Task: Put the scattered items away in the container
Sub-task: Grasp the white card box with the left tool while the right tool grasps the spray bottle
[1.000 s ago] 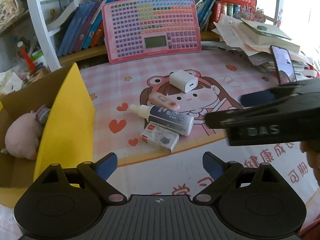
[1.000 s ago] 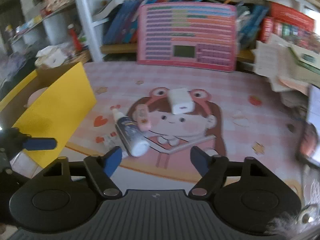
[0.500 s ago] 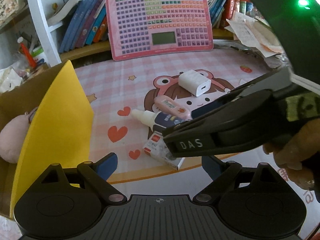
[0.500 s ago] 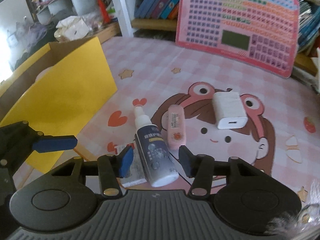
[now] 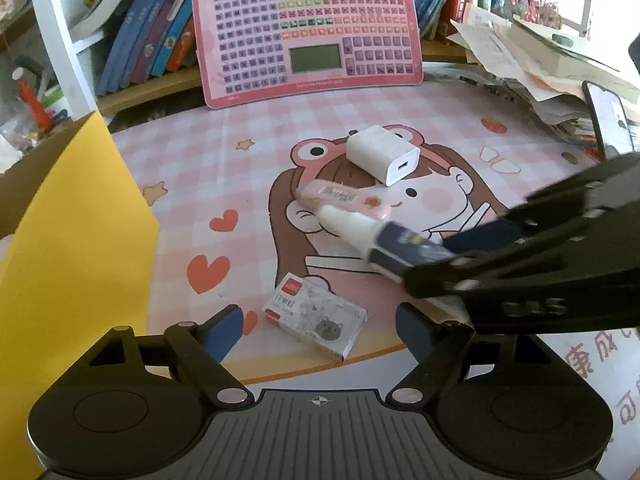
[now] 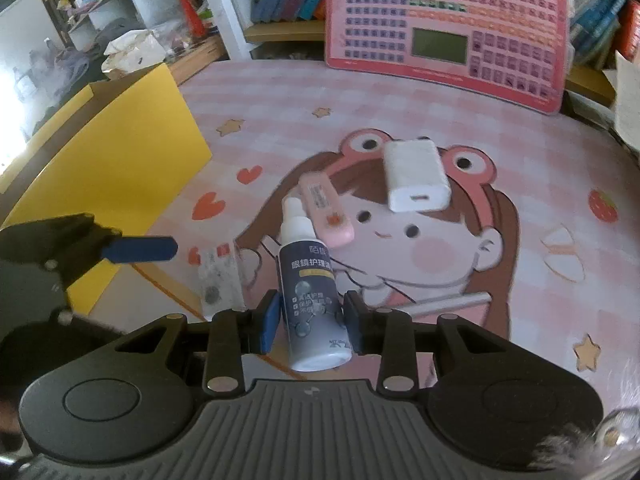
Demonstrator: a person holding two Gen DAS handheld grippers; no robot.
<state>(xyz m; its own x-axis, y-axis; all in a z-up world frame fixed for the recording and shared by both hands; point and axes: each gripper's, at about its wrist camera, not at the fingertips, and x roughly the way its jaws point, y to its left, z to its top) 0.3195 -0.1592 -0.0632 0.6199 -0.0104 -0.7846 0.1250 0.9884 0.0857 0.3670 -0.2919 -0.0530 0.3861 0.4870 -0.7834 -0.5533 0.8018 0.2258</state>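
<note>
My right gripper (image 6: 312,320) is shut on the lower half of a dark-blue spray bottle (image 6: 310,280) with a white nozzle; the left wrist view shows that bottle (image 5: 400,240) held from the right. A small white box (image 5: 316,320) lies on the mat between the fingers of my left gripper (image 5: 320,332), whose jaws are closing without touching it. Beyond lie a pink stick-shaped case (image 5: 344,200) and a white charger (image 5: 382,156). The yellow cardboard box (image 5: 72,240) stands at the left.
A pink button tablet (image 5: 308,28) leans against the bookshelf at the back. A paper pile (image 5: 540,64) and a propped phone (image 5: 608,120) crowd the right. The pink cartoon mat (image 5: 224,152) covers the desk.
My right gripper dropped onto the spray bottle and closed on it. The left gripper moved forward and down until the small white box lay between its fingers, and its jaws narrowed.
</note>
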